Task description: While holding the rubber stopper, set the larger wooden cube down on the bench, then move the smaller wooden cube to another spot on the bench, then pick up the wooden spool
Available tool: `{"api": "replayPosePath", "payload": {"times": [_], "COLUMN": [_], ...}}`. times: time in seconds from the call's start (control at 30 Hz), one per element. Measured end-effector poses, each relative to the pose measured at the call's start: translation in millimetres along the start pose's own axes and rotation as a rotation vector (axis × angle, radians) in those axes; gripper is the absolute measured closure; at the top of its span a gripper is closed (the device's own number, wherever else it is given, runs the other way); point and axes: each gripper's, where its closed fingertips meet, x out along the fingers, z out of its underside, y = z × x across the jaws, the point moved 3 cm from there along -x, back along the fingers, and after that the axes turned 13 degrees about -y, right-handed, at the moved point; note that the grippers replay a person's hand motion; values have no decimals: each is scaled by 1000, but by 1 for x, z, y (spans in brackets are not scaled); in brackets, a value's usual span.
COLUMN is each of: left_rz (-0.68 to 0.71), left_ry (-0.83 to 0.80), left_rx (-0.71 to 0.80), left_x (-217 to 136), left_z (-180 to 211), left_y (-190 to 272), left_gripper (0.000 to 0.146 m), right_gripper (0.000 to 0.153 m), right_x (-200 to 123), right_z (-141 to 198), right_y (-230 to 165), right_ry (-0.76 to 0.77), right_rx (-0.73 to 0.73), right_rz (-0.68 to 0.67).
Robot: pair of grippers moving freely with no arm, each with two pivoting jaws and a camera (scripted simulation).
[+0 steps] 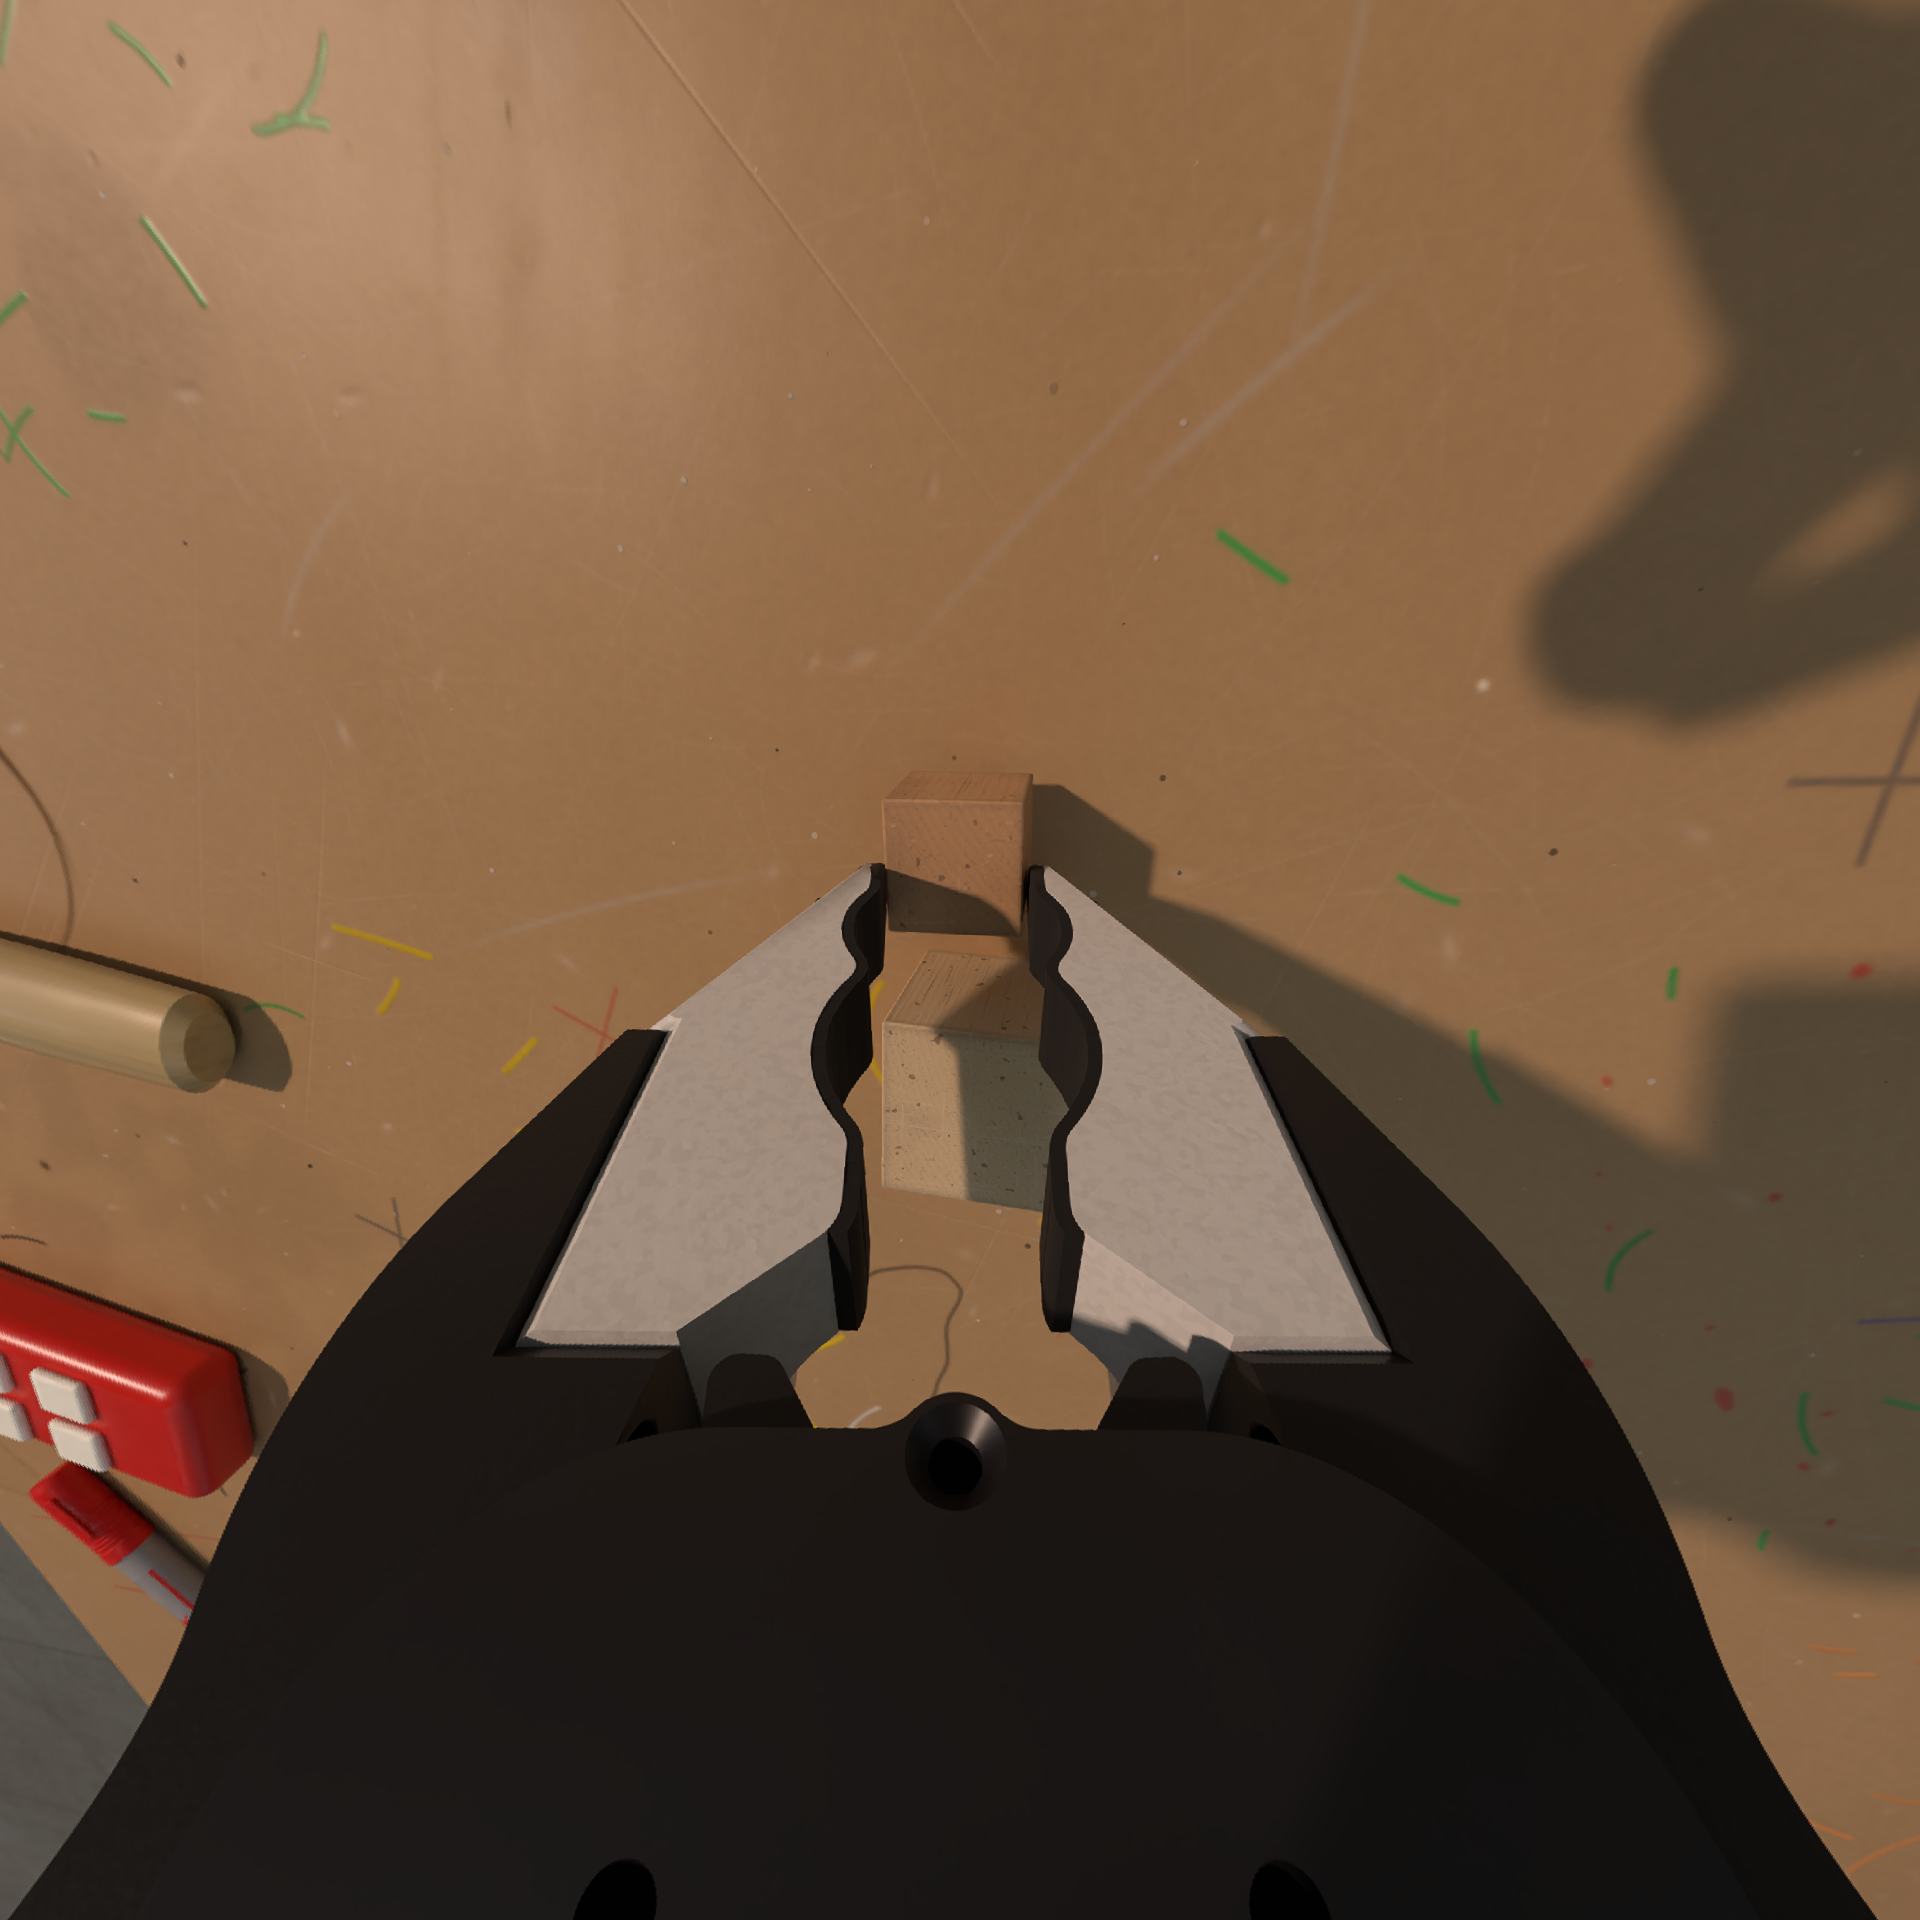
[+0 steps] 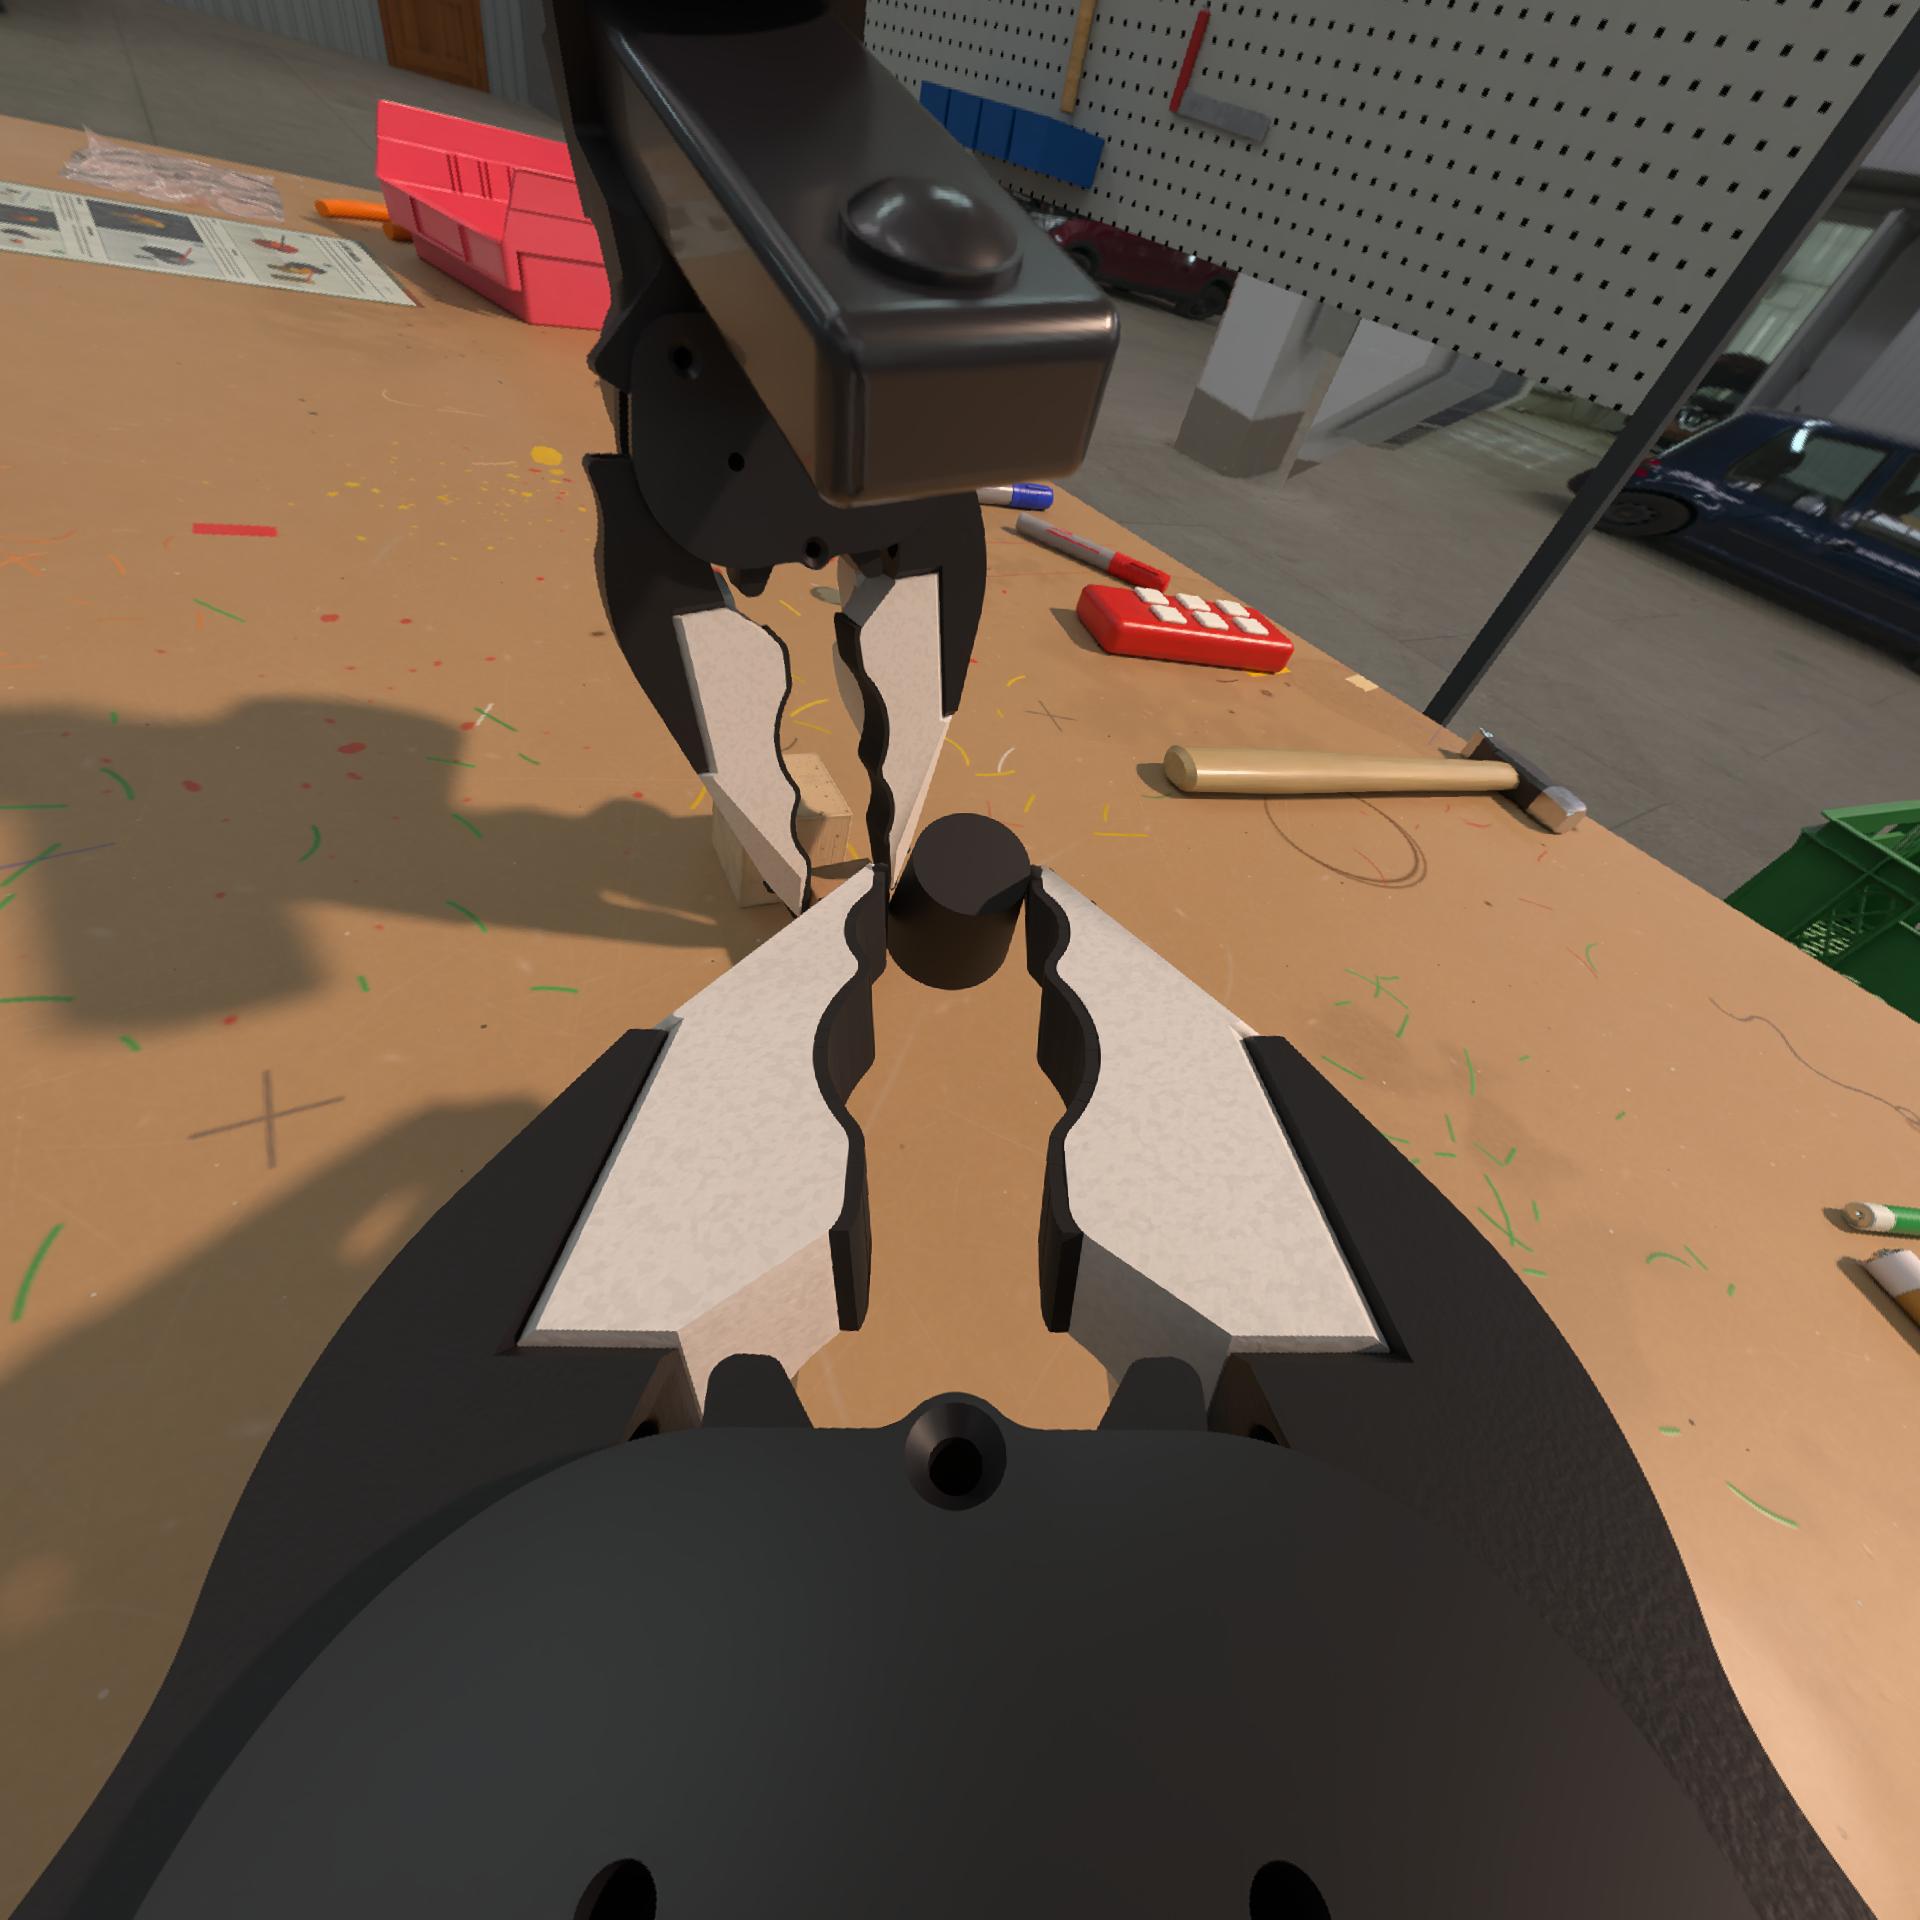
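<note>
My left gripper (image 1: 956, 878) points down at the brown bench (image 1: 623, 520). Its fingertips are shut on both sides of the smaller wooden cube (image 1: 956, 852), low over the bench. The larger wooden cube (image 1: 961, 1091) stands on the bench just behind it, between my fingers but untouched. In the right wrist view the left gripper (image 2: 844, 885) hangs close ahead, with the larger cube (image 2: 826, 821) showing behind its fingers. My right gripper (image 2: 956, 894) is shut on the black rubber stopper (image 2: 956, 914) and holds it above the bench, almost touching the left fingertips. No wooden spool is in view.
A hammer (image 2: 1351, 774) lies to the right; its handle also shows in the left wrist view (image 1: 104, 1013). Near it are a red keypad (image 2: 1184, 623), a red marker (image 2: 1091, 551) and a green crate (image 2: 1849, 894). A pink bin (image 2: 488, 218) sits far back.
</note>
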Motion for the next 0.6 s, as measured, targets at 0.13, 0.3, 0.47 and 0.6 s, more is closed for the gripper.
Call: {"api": "replayPosePath", "payload": {"times": [0.13, 0.3, 0.47, 0.6], "left_rz": [-3, -76, -201, -273], "left_ry": [-28, 30, 233, 205], "left_rx": [0, -6, -189, -380], "left_x": [6, -9, -86, -116], "left_z": [1, 3, 50, 133], "left_y": [-1, -6, -44, -85], "left_gripper": [119, 108, 93, 91], "right_gripper": [127, 127, 127, 127], "right_x": [1, 3, 2, 0], "right_z": [1, 3, 2, -2], "right_y": [0, -1, -1, -6], "right_ry": [-6, -15, -10, 11], "right_rx": [2, 1, 8, 14], "right_rz": [-4, -7, -7, -35]}}
